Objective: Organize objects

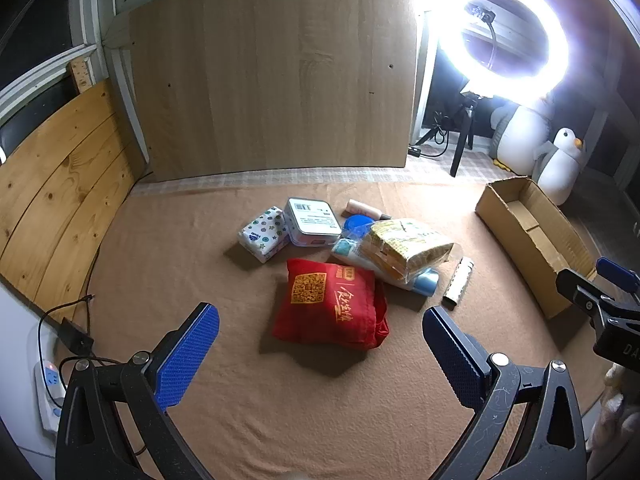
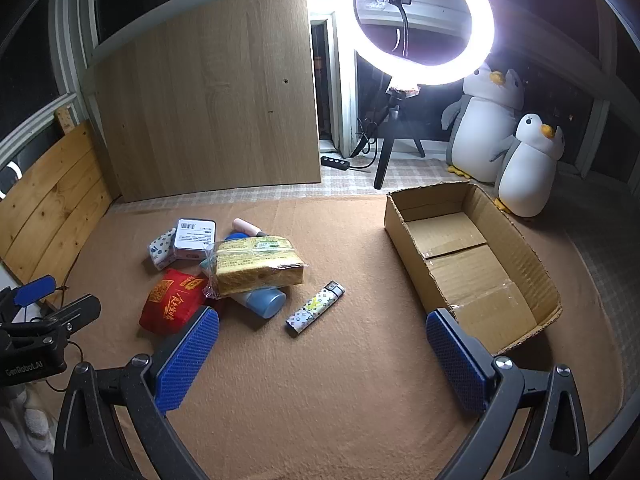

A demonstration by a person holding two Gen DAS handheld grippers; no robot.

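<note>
Left claw (image 1: 320, 356) gapes (nothing held) above the red pouch (image 1: 330, 304).

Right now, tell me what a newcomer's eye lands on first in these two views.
First comes the glaring ring light on its tripod at the back, with two plush penguins beside it. Next is the heap on the brown blanket: a red pouch, a yellow wrapped pack lying on a blue bottle, and a patterned lighter lying apart. To the right sits an open, empty cardboard box.
</note>
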